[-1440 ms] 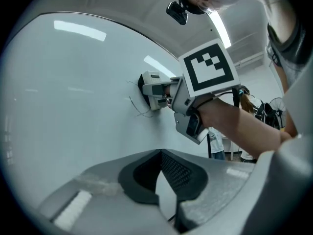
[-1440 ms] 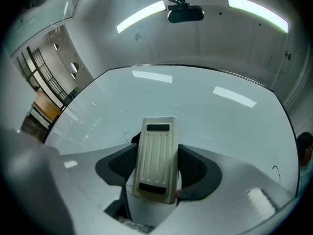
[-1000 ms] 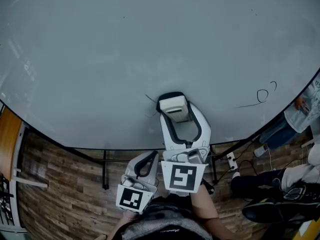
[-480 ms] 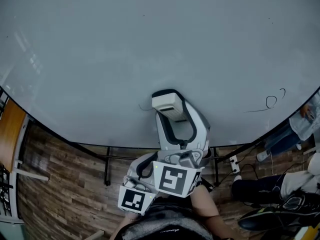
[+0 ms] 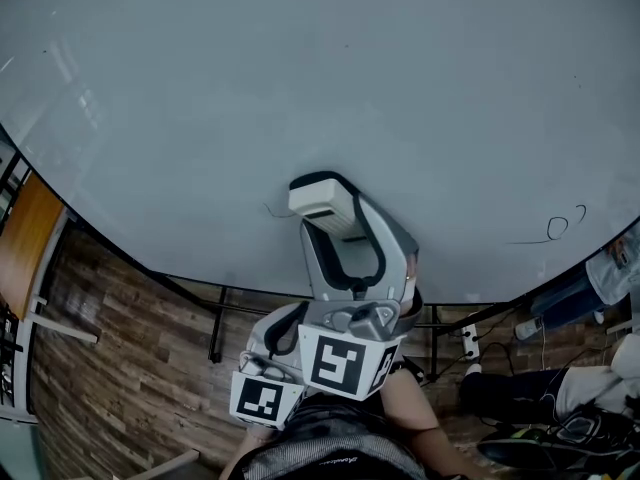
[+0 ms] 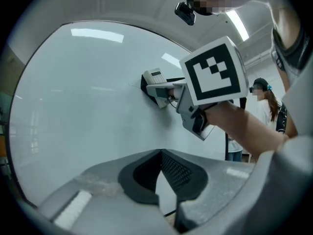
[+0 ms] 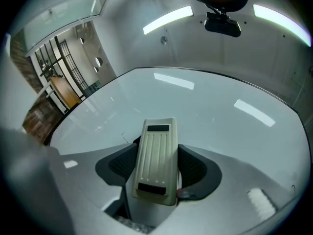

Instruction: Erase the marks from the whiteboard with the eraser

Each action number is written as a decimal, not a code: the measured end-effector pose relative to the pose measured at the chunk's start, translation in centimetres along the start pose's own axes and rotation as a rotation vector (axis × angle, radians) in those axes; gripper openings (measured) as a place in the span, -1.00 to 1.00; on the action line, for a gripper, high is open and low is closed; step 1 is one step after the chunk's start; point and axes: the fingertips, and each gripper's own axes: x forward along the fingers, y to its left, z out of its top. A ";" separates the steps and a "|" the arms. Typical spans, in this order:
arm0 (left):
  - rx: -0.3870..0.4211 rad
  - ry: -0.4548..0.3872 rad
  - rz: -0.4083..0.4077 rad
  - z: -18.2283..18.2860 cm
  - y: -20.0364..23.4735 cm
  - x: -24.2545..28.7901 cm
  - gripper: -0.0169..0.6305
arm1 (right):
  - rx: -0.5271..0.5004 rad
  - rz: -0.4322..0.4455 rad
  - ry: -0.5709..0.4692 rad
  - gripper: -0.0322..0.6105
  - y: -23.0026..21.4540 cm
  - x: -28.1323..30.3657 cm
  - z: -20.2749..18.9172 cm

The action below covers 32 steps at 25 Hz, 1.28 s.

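head: steeply down onto whiteboard (image 5: 300,68) | gripper views: close, facing it | shared: eraser (image 5: 318,196)

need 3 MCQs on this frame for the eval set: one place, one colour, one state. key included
1. In the head view, where is the looped scribble relative to the eraser on the whiteboard?
A far to its right; B directly above it; C covered by it.
2. What colour is the eraser casing?
A red; B cream; C blue.
3. What state are the left tongs in?
A shut, empty; B shut on a marker; C wide open.

Key:
1 A, the scribble sits near the board's right edge.
2 B, the casing shows pale cream between the right tongs.
3 A, the jaw pads meet with nothing between them.
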 end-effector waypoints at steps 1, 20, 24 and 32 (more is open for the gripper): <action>-0.003 0.002 0.000 0.0 0.1 0.0 -0.94 | 0.003 0.002 -0.001 -0.08 0.0 -0.1 -0.1; 0.011 0.063 0.074 -4.3 0.6 -2.4 -0.94 | -0.046 0.111 0.082 -0.09 6.3 -2.1 -7.0; 0.023 0.076 0.121 -4.9 1.5 -3.7 -0.94 | -0.052 0.160 0.099 -0.09 8.7 -2.2 -8.1; 0.014 0.096 0.193 -6.1 3.1 -5.6 -0.94 | -0.139 0.277 0.139 -0.09 14.5 -2.4 -10.8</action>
